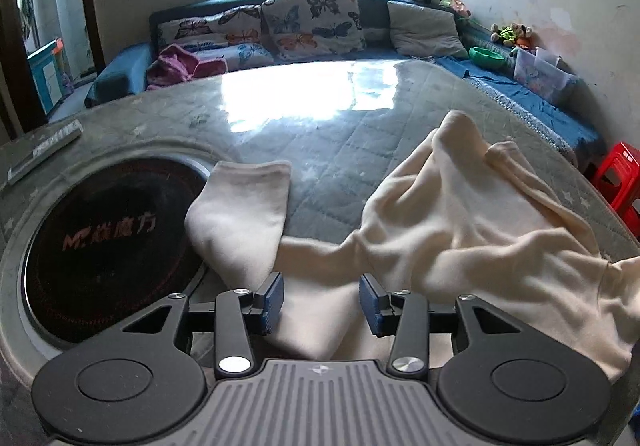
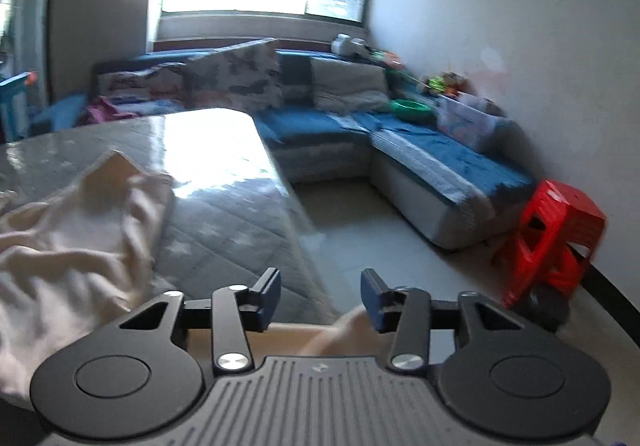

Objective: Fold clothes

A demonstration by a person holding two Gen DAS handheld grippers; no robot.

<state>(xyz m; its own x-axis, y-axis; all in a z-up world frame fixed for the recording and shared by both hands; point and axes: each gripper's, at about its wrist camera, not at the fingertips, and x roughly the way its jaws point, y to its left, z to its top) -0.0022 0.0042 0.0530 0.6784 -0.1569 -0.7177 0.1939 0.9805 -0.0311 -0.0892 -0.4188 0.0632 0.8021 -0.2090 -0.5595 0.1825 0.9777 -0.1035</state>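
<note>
Gaping left tool (image 1: 321, 302) over cream garment (image 1: 460, 230)

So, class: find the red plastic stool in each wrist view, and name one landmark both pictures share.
Left wrist view: red stool at the far right edge, beyond the table and partly cut off.
Right wrist view: red stool at lower right, on the floor by the wall.
Shared landmark: green bowl on the blue sofa.

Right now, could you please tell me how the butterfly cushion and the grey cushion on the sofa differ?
The butterfly cushion carries a print of dark and orange butterflies on white; the grey cushion is plain. The butterfly cushion stands taller and sits left of the grey cushion, nearer the window's middle. Both lean upright against the back of the blue sofa.
</note>
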